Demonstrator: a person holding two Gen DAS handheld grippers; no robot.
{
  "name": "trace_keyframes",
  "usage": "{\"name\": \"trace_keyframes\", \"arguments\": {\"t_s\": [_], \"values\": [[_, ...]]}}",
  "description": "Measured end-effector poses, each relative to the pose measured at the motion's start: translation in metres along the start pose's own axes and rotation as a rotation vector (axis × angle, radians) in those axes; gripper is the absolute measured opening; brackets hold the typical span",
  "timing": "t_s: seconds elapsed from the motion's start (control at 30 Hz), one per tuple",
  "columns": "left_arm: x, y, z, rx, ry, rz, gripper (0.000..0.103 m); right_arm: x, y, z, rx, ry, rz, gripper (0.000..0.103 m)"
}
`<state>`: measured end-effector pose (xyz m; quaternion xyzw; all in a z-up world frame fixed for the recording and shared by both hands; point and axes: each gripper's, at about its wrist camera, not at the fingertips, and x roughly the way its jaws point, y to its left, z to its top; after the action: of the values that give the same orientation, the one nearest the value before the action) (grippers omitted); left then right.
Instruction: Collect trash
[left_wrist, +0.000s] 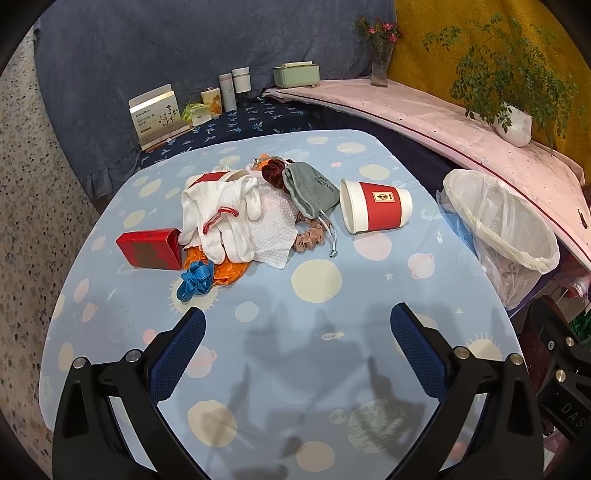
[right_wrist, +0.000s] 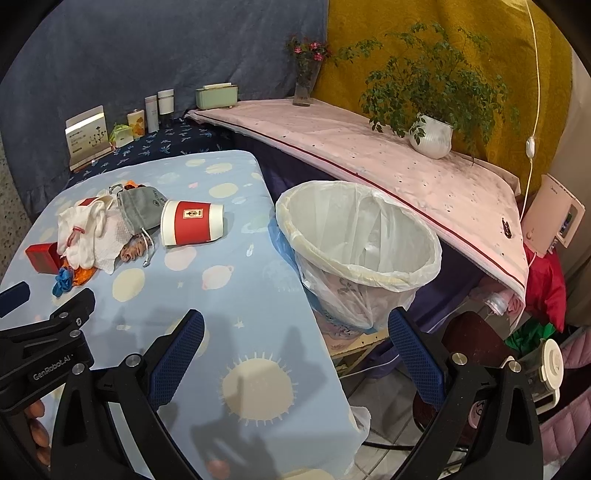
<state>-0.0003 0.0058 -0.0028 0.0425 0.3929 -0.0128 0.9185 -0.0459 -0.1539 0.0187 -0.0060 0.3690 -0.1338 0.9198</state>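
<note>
Red-and-white paper cup (left_wrist: 375, 206) on its side on the worktop (left_wrist: 295, 350), just beside a trash heap (left_wrist: 236, 221). Lined bin (right_wrist: 360, 251) beside the worktop's right edge. Left hand-held gripper (left_wrist: 297, 334) and right hand-held gripper (right_wrist: 295, 332) both spread wide, empty.

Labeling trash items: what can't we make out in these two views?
- Second red cup, left wrist: mostly hidden under white gloves.
- Orange item, both views: buried under the napkin.
- Bin bottom, right wrist: hidden by its own wall.
- Box labels: too small.
</note>
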Motion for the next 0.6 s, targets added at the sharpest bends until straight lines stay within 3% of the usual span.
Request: {"name": "trace_keyframes", "arguments": {"t_s": [0.6], "values": [[0.0051,0.0055,0.0050,-0.005,0.012,-0.006,0.096,0.0045,0.0025,0.0049,0.000,0.008,-0.005,0.096]]}}
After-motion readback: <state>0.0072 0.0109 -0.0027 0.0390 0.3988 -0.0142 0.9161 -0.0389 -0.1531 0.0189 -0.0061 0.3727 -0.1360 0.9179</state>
